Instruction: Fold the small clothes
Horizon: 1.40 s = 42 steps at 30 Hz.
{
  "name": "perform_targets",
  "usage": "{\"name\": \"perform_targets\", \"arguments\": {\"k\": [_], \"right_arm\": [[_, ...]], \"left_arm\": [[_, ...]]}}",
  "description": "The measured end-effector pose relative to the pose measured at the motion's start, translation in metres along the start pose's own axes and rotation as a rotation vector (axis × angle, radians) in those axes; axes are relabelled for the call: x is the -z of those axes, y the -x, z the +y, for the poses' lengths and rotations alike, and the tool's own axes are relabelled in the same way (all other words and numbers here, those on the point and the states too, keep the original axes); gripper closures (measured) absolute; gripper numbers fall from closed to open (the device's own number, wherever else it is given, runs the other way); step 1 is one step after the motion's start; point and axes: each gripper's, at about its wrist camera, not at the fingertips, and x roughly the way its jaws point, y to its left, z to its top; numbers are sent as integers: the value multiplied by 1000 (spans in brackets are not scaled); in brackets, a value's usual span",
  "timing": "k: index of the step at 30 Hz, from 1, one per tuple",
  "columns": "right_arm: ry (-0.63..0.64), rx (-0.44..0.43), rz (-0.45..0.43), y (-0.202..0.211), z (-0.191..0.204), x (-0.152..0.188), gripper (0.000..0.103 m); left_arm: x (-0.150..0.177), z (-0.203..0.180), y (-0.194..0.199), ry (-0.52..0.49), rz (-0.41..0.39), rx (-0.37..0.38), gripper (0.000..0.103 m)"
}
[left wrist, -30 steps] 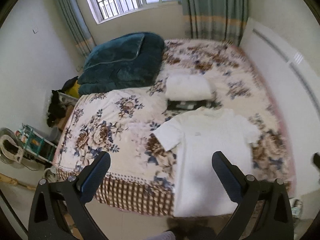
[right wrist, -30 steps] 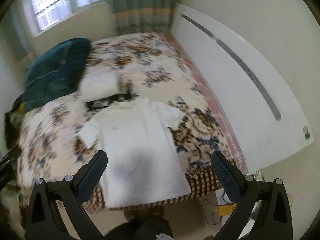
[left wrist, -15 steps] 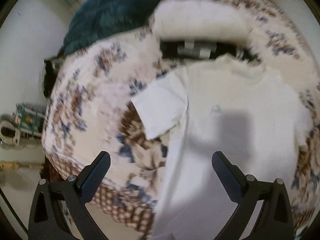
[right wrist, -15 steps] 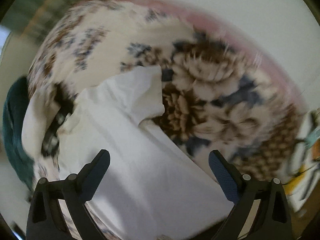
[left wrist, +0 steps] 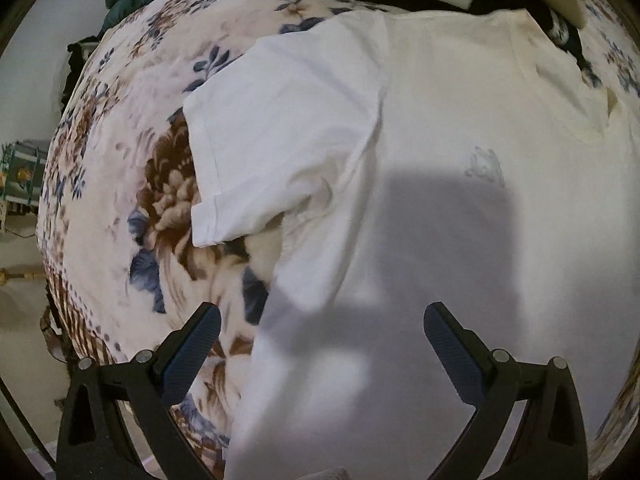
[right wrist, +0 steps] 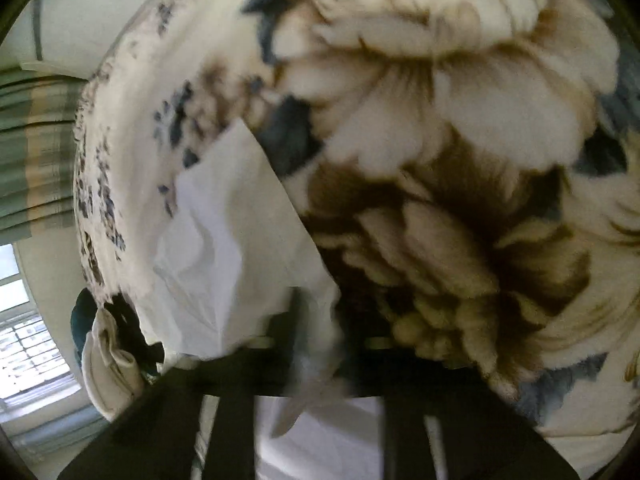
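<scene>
The white t-shirt [left wrist: 460, 240] lies flat and unfolded on the floral bed [left wrist: 120, 160], the left gripper [left wrist: 320, 340] spread above it, the right gripper [right wrist: 316, 344] apparently clenched on its sleeve.

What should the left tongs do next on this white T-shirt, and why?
Probably ease down and close on the side edge of the white T-shirt. The left tongs are open above that edge, gripping nothing. The right tongs look closed on the opposite sleeve, though blur hides it.
</scene>
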Motion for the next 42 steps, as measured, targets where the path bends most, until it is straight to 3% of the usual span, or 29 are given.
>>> {"name": "perform_targets", "arguments": {"k": [4,9,12,14,16,17,19,22,27,28,29,30,31,33,36,39,42], "right_arm": [[361,99,-135,21,76,34,99],[1054,200,-184,0,182,166,99],[1368,284,-144,-34,195,244,99],[1473,323,-9,-71,187,280,99],[1444,326,150,-88,174,291,91],[1395,297,184,-86,170,289,85],[1295,255,184,-71,161,280,55],[1129,243,186,-53,141,256,51],[962,301,205,-59,115,216,51],[924,310,208,-61,110,208,51],[887,316,203,-62,104,203,51],[863,317,197,-62,99,200,51],[844,321,186,-60,95,194,50],[831,335,155,-58,92,189,50],[822,331,140,-52,90,184,50],[813,327,134,-41,84,176,50],[808,334,124,-38,83,171,50]], "left_arm": [[-2,19,7,42,-13,7,0],[-1,52,9,92,-51,-26,0],[3,75,2,115,-49,-50,0],[6,90,-5,140,-32,-46,0],[8,104,-12,174,-16,-32,0],[9,108,-13,192,-12,-7,0],[9,114,-15,220,-13,34,0],[0,124,-26,303,17,197,0],[-17,145,-69,622,137,562,1],[-21,148,-79,696,149,631,9],[-23,150,-84,732,147,649,14],[-29,153,-88,774,132,662,30],[-32,154,-89,788,114,657,62],[-49,153,-85,762,60,604,98],[-66,143,-62,661,-70,531,96],[-79,102,-17,400,-236,436,96],[-71,48,11,158,-301,418,96]]}}
